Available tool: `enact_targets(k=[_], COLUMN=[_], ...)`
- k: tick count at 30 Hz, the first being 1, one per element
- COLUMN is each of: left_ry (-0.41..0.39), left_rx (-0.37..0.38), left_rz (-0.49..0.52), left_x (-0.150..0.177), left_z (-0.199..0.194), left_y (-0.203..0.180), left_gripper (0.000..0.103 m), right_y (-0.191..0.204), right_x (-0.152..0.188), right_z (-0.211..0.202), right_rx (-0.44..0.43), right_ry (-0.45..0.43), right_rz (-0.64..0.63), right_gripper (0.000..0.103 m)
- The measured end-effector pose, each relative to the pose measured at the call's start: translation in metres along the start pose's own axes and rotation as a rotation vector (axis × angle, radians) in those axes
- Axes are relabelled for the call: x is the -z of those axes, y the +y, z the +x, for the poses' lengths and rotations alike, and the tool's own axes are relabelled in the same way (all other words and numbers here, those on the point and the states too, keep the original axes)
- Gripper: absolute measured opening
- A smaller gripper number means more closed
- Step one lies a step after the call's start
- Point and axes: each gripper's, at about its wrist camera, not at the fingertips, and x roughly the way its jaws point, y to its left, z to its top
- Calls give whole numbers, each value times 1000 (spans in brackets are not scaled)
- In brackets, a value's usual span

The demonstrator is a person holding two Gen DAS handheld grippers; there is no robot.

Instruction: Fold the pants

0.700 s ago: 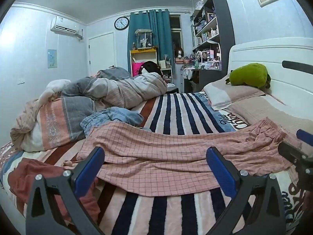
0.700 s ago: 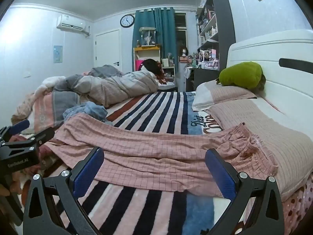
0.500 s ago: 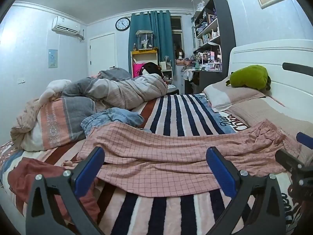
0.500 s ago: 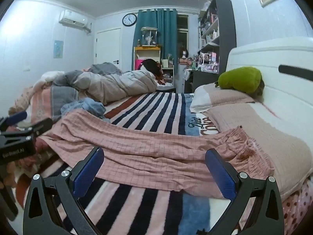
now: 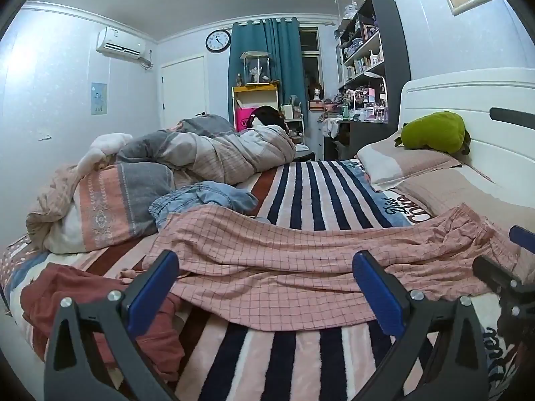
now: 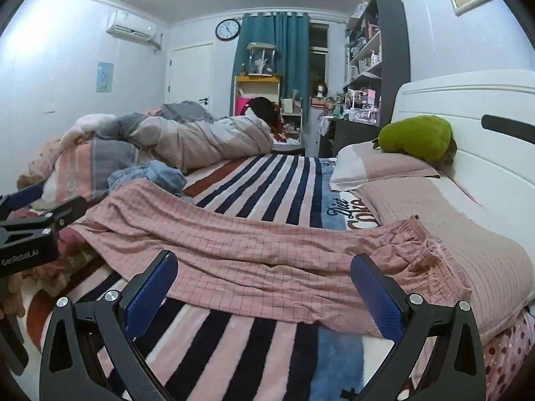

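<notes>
Both claws, left claw (image 5: 265,287) and right claw (image 6: 264,285), gape over rumpled pink checked pants (image 5: 284,254) (soft, thin cotton-like cloth).

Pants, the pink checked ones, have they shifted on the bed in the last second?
No. The pants lie across the same stripes of the blanket, their far edge beside the jeans as before.

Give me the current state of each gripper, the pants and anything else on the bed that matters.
left gripper: open, holding nothing
right gripper: open, holding nothing
pink checked pants: spread unfolded, wrinkled
waistband: bunched against the pillow
denim garment: crumpled, beside the pants
red garment: crumpled
</notes>
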Motion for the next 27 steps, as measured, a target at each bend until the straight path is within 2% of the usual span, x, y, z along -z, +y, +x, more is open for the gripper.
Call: enact_targets(k=[27], left_ry=[2], left_rx=[-1], left_rz=[-17], left_x=[2], left_z=[-2], left_y=[12], left_gripper=[102], right_y=[-23], right_x=[-1], right_z=[-8], right_rx=[31], right_ry=[-36], right_rz=[73], right_gripper=[102])
